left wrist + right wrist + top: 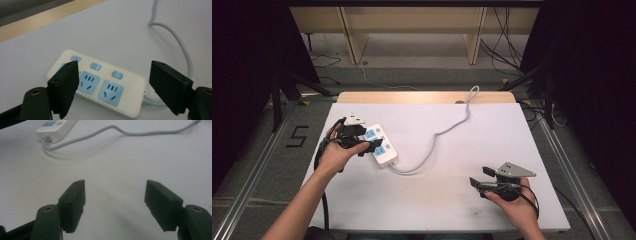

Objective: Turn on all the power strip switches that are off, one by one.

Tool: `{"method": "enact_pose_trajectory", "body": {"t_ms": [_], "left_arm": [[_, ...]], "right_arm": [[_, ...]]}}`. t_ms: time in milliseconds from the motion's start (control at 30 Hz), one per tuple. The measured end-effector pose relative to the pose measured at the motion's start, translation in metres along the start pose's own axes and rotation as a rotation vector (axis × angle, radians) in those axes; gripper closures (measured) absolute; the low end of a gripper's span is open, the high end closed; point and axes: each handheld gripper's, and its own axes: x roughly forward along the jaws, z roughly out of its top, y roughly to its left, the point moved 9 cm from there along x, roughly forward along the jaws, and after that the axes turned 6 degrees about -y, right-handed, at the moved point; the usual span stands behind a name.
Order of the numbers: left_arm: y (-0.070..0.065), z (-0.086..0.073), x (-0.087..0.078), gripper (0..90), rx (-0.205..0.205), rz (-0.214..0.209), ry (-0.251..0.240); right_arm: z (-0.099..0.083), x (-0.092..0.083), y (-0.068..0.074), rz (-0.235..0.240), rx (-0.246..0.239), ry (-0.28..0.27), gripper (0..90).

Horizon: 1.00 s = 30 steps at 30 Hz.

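Strip (100, 87) looked light, rigid, slick; left gripper (117, 87) gaped empty at six o'clock, best squeezing its long sides.

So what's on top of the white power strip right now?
On the power strip: blue sockets, blue switches, nothing plugged in. One left gripper finger covers its far-left socket. Open fingers don't touch it.

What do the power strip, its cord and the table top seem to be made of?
Power strip: likely moulded plastic, white with light blue sockets and buttons; smooth, with rounded corners.
Cord: probably rubber or soft plastic, grey; it bends in loose curves.
Table top: matte white surface; the far edge looks like light wood.
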Motion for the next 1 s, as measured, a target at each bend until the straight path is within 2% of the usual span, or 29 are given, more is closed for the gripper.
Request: {"method": "enact_pose_trajectory", "body": {"t_ms": [100,300,333,500,633,800,1000], "left_arm": [[-0.010,-0.006,-0.003,19.4,0.017,-0.029,-0.016],[-0.021,-0.020,-0.008,15.4,0.062,-0.039,-0.036],[-0.023,-0.026,-0.009,15.2,0.069,-0.042,-0.046],[-0.027,-0.040,-0.014,14.6,0.080,-0.063,-0.061],[-0.027,-0.049,-0.018,14.6,0.077,-0.054,-0.080],[-0.030,-0.061,-0.024,12.4,0.103,-0.076,-0.072],[-0.032,-0.071,-0.029,10.6,0.108,-0.087,-0.075]], "right_arm": [[0.000,0.000,0.000,0.000,0.000,-0.002,34.2],[0.000,0.000,-0.001,0.000,0.005,0.004,34.1],[0.000,0.000,-0.002,0.001,0.004,0.005,34.0],[-0.001,0.001,-0.002,0.003,0.005,0.008,34.0],[-0.002,0.002,-0.001,0.002,0.005,0.012,34.0],[-0.003,0.002,-0.001,0.002,0.005,0.017,34.0],[-0.004,0.003,-0.001,0.005,0.007,0.020,33.9]]}}
